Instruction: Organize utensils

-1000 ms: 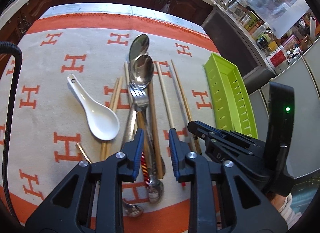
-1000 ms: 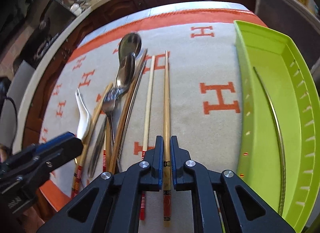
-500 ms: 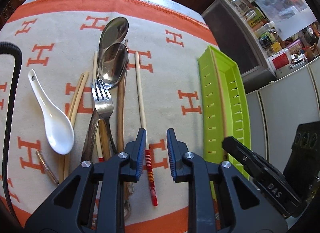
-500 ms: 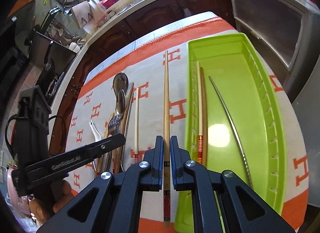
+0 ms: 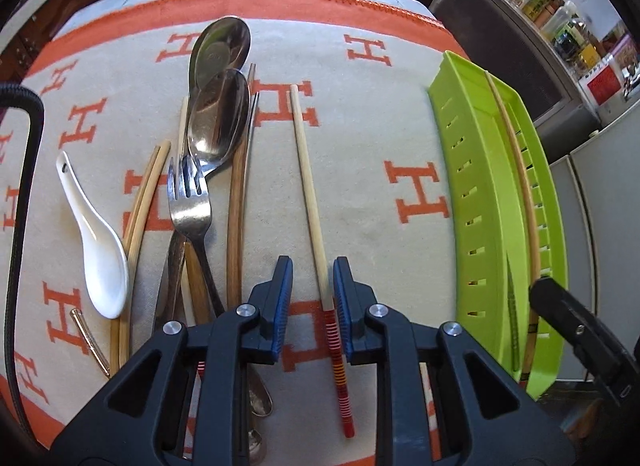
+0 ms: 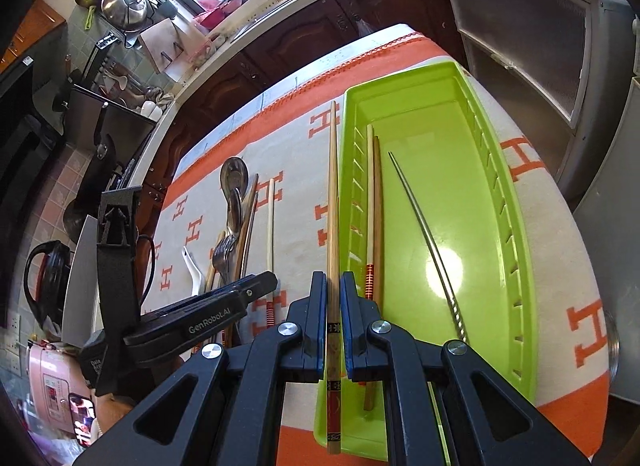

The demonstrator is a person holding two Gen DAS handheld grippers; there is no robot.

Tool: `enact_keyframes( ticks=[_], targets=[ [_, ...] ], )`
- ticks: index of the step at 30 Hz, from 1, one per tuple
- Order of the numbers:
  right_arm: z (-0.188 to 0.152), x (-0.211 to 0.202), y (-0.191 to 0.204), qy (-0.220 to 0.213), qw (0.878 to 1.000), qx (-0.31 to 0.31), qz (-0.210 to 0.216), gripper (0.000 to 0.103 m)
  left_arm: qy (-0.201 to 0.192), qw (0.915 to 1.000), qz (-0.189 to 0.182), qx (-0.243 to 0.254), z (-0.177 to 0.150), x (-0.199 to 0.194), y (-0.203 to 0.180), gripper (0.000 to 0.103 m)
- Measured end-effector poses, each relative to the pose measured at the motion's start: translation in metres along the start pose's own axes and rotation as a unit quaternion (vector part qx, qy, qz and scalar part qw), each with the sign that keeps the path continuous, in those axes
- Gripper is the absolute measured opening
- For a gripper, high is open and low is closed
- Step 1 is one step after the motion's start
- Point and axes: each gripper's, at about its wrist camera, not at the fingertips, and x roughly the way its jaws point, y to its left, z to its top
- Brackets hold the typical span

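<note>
Utensils get sorted: right gripper clamps a chopstick bound for the green tray beside its jaws, while left gripper closes around another chopstick, not yet pinched.

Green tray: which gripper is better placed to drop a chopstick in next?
Right. The right gripper is shut on a chopstick beside the green tray; the left gripper is closing around a chopstick on the cloth.

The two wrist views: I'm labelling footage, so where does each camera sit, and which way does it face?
Left wrist: on the left gripper, aimed steeply down at the pale chopstick between its closing jaws; the right gripper shows at the right edge.
Right wrist: on the right gripper, shut on a bamboo chopstick by the green tray; the left gripper shows at the left.
Both show the tray, the pale chopstick and the utensil pile.
</note>
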Motion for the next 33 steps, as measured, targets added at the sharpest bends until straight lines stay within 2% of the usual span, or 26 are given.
enact_keyframes(
  ticks=[1,5,8,11,17,22,23,24,25,27,33],
  targets=[
    [-0.001,0.0,-0.001,0.0,1.0,0.002,0.001,0.006,-0.007,0.9999,0.013,0.006,-0.001,0.0,-0.003,0.006],
    [-0.003,-0.002,-0.005,-0.002,1.0,0.009,0.003,0.006,-0.019,0.9995,0.023,0.012,-0.002,0.0,-0.009,0.003],
    [-0.005,-0.008,-0.013,-0.006,1.0,0.016,0.001,0.006,-0.016,0.9998,0.005,0.008,-0.004,-0.006,-0.012,0.003],
    [-0.005,-0.014,-0.021,-0.014,1.0,0.024,-0.006,0.006,-0.03,0.9993,-0.014,0.016,-0.005,-0.027,-0.02,0.003],
    [0.002,-0.021,-0.035,-0.026,0.999,0.03,-0.029,0.007,-0.054,0.9948,-0.077,0.038,0.007,-0.074,-0.051,0.003],
    [0.015,-0.024,-0.039,-0.036,0.998,0.019,-0.053,0.008,-0.049,0.9904,-0.116,0.056,0.02,-0.09,-0.081,0.003],
    [0.018,-0.025,-0.041,-0.039,0.997,0.02,-0.057,0.01,-0.046,0.99,-0.12,0.059,0.021,-0.091,-0.087,0.003],
    [0.02,-0.027,-0.042,-0.043,0.997,0.024,-0.061,0.017,-0.04,0.9897,-0.123,0.06,0.023,-0.088,-0.093,0.003],
    [0.021,-0.028,-0.042,-0.047,0.997,0.028,-0.063,0.03,-0.036,0.9895,-0.126,0.062,0.023,-0.086,-0.098,0.003],
    [0.022,-0.036,-0.046,-0.065,0.995,0.037,-0.064,0.042,-0.029,0.9894,-0.126,0.066,0.024,-0.08,-0.108,0.003],
    [0.02,-0.054,-0.05,-0.087,0.993,0.046,-0.064,0.043,-0.004,0.9903,-0.124,0.063,0.026,-0.054,-0.116,0.003]
  ],
)
